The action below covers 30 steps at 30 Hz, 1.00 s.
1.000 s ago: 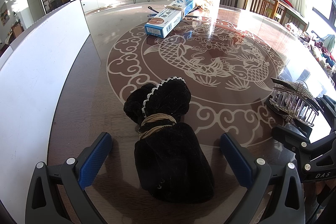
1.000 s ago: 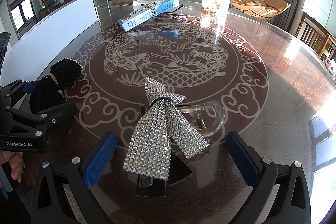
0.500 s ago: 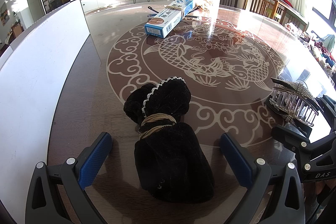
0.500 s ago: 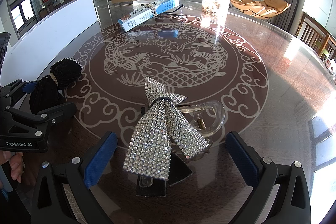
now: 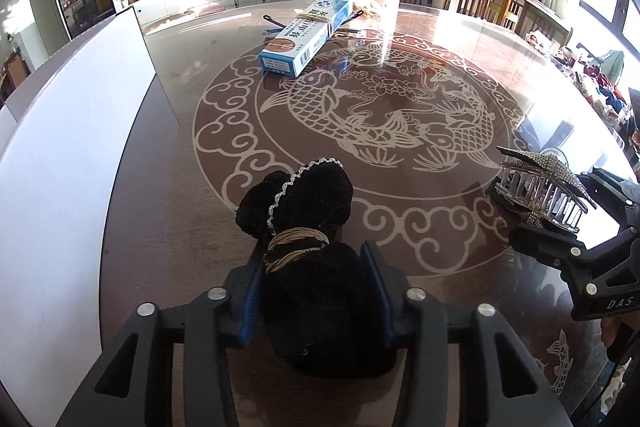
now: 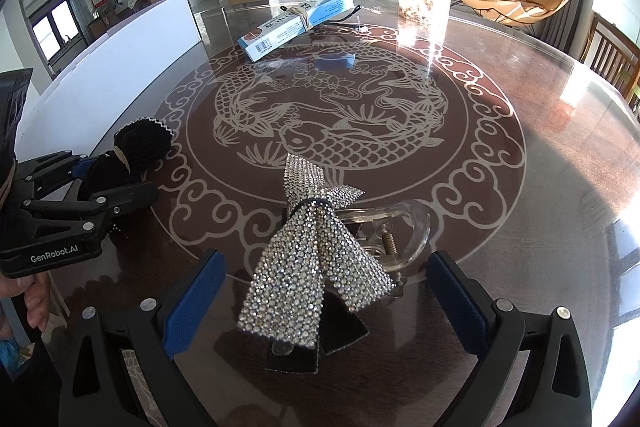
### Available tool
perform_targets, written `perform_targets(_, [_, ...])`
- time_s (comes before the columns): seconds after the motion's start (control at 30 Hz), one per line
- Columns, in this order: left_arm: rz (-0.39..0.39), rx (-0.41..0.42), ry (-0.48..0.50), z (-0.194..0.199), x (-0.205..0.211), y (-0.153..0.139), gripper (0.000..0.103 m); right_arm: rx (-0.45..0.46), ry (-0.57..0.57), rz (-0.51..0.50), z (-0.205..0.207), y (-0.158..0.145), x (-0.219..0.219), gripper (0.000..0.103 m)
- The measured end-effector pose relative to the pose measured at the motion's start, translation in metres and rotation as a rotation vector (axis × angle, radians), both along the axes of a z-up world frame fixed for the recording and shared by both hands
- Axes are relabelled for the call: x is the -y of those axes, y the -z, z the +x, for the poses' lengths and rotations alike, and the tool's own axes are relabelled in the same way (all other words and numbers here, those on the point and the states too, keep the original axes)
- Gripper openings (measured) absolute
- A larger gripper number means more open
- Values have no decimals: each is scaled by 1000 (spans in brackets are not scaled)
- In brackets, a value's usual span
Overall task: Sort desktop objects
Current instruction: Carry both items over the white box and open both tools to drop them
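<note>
Left gripper (image 5: 314,289), blue-padded, is seen closing on the black plush hair tie with a beaded silver trim and a straw-coloured band at its waist (image 5: 308,247); the pads are pressed into the lower lobe, just below the band, so a grasp is recorded. The pile is visibly squeezed inward. The piece is judged light, soft and compressible; little slip is expected on fabric, but the free upper lobe is likely to flop when lifted. The hold near the waist is considered well placed.

Right gripper (image 6: 324,291) is recorded as closing, with jaws not yet in contact: clear gaps are seen on both sides of the rhinestone-covered silver bow hair claw with a clear plastic spring clip (image 6: 320,251) lying between them. This piece is judged light but rigid, with fragile teeth and stones that could be shed under hard pressure. The glittering bow faces are taken to be slippery and uneven; the narrow knotted centre or the clear clip body is judged the safer hold. Whether the clip rests flat or is tilted cannot be settled from this view.

Both items lie on the glossy dark round table with a pale carp pattern (image 6: 520,115), at its near edge, the plush piece beside the white board (image 5: 60,147).
</note>
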State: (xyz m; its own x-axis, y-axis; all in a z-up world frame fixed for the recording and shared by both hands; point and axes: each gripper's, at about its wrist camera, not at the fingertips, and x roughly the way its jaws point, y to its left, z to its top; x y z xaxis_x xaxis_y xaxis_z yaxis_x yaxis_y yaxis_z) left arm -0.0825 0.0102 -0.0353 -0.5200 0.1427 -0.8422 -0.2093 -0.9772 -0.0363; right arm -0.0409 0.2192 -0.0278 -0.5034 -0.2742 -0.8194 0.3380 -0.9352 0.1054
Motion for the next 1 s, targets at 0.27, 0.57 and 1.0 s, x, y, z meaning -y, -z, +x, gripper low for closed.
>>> perform_targets(0.27, [101, -70, 5, 33, 9, -45, 31, -49, -27, -33, 24, -42, -1, 48])
perform_targets(0.57, [172, -205, -86, 79, 100, -131, 31, -118, -135, -153, 32, -112, 71, 48])
perform_targets(1.0, [25, -30, -457, 55, 318, -94, 31, -120, -529, -168, 43, -142, 349, 48])
